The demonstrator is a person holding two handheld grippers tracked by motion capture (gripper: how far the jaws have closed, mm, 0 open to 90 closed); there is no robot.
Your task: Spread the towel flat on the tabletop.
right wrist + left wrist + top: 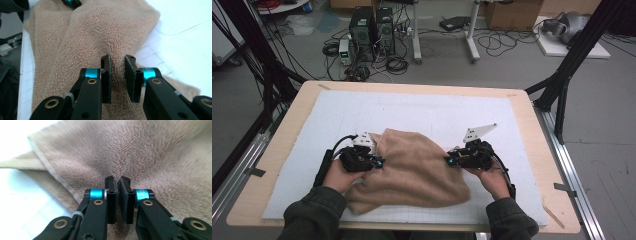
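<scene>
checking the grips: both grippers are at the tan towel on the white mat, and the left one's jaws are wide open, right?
Not quite. The left gripper has its jaws nearly closed, pinching a fold of the towel, as the left gripper view shows. The rest holds: both grippers are at the tan towel on the white mat.

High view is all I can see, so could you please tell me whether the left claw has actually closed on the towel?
Observer: Yes. In the left gripper view the left claw is shut to a thin slit, and the towel puckers into it.
Operator: Thank you. Is the right one gripping too?
Observer: No. In the right gripper view the right claw is open, and a ridge of towel lies in the gap between its jaws.
Operator: Is the left pinch on the edge?
Observer: No. The stitched hem runs off to the side of that claw, so the pinch sits inside the edge.
</scene>
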